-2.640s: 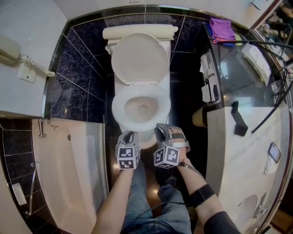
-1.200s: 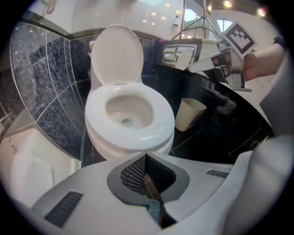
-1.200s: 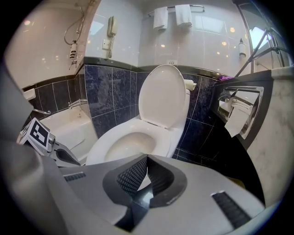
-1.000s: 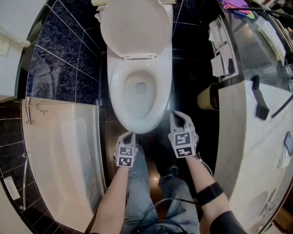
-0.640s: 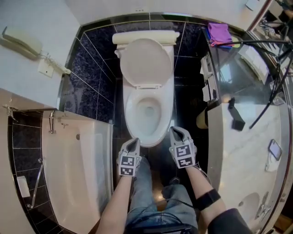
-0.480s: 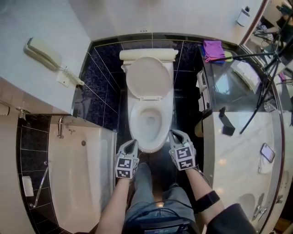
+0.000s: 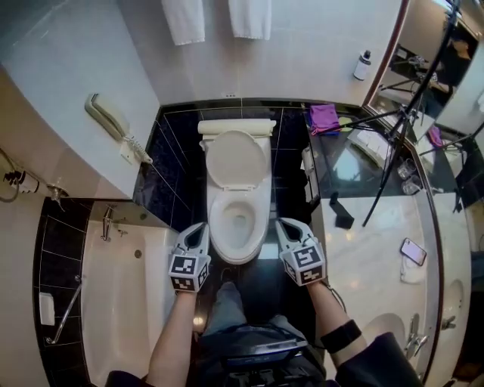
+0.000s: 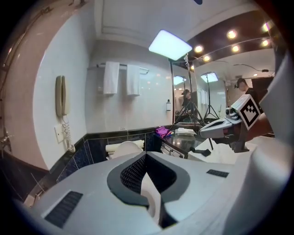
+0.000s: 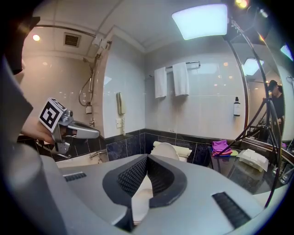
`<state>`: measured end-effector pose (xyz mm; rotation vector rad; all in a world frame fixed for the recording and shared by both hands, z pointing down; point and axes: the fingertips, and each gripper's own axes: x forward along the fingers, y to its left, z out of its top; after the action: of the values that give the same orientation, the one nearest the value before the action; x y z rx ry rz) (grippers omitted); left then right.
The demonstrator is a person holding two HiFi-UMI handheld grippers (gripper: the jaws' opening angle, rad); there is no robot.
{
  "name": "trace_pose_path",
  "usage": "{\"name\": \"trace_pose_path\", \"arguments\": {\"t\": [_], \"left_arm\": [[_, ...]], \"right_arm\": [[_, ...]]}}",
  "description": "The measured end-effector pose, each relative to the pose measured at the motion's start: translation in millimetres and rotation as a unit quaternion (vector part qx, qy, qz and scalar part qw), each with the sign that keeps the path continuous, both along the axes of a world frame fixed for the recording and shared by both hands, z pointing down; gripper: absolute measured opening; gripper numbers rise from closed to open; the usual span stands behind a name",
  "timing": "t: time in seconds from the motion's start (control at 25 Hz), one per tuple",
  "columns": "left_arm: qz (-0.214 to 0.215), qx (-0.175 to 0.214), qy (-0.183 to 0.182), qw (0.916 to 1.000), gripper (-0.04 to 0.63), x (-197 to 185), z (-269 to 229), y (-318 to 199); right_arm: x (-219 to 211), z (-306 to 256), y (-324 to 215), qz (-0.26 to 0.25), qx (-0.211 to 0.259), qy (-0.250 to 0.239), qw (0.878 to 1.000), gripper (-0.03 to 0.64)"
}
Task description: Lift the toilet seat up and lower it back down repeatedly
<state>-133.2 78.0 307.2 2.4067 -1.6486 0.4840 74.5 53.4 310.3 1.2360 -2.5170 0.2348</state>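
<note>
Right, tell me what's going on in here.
A person stands facing the toilet with a gripper in each hand. The left gripper and right gripper hang in the air at either side of its front, touching nothing, both shut and empty. The lid is up against the tank. Whether the seat is up with it is hard to tell.

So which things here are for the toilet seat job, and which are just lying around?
For the job:
- toilet
- left gripper, shut and empty
- right gripper, shut and empty

Just lying about:
- purple cloth
- wall phone
- white towels
- bottle
- mobile phone on the counter
- bathtub
</note>
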Motion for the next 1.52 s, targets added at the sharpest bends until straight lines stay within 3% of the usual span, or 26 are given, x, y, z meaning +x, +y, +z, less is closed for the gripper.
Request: {"name": "trace_pose_path", "arguments": {"t": [0.48, 1.04, 1.16, 1.52], "left_arm": [[0.004, 0.028, -0.013, 0.9995, -0.006, -20.2, -45.9, 56.7], [-0.002, 0.049, -0.019, 0.9986, -0.005, -18.7, -37.2, 61.9], [0.008, 0.047, -0.025, 0.9985, -0.005, -18.4, -22.7, 50.5], [0.073, 0.032, -0.052, 0.9955, -0.005, -2.9, 46.5, -10.5]], "right_arm": [[37.3, -35.5, 49.8, 0.018, 0.013, -0.003, 1.000, 0.014], [42.7, 1.1, 46.4, 0.025, 0.000, 0.021, 0.999, 0.026], [38.9, 21.6, 38.2, 0.031, -0.025, 0.024, 0.999, 0.036], [15.4, 138.0, -6.7, 0.064, -0.158, -0.017, 0.985, 0.191]]}}
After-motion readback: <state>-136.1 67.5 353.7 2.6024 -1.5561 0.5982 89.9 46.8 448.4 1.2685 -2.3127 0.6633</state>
